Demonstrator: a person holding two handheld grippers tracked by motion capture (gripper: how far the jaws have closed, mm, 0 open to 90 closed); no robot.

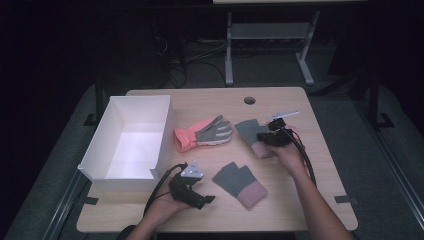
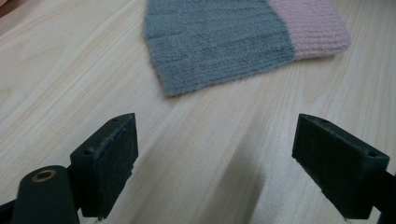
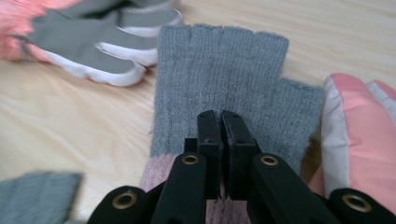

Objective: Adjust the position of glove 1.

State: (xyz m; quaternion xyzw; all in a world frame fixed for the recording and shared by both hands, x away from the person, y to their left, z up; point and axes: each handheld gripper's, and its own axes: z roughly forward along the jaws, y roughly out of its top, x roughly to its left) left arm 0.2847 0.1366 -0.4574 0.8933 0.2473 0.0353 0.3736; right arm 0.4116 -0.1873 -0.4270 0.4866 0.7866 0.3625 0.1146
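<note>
A grey knit fingerless glove (image 1: 247,130) (image 3: 219,60) with a pink cuff lies at the table's right middle. My right gripper (image 1: 265,137) (image 3: 221,116) is down on it with its jaws pressed together, pinching the fabric close to the cuff. A matching grey and pink knit glove (image 1: 239,182) (image 2: 219,42) lies flat near the front centre. Just left of that one, my left gripper (image 1: 206,200) (image 2: 215,135) rests low over the wood, open, nothing between its pads. A pink and grey ski glove (image 1: 205,132) (image 3: 88,42) lies in the middle.
A white open box (image 1: 162,130) stands at the table's left. A second pink ski glove (image 3: 359,140) lies beside the knit glove under my right hand. The wooden table (image 1: 300,200) has a cable hole (image 1: 249,100) at the back.
</note>
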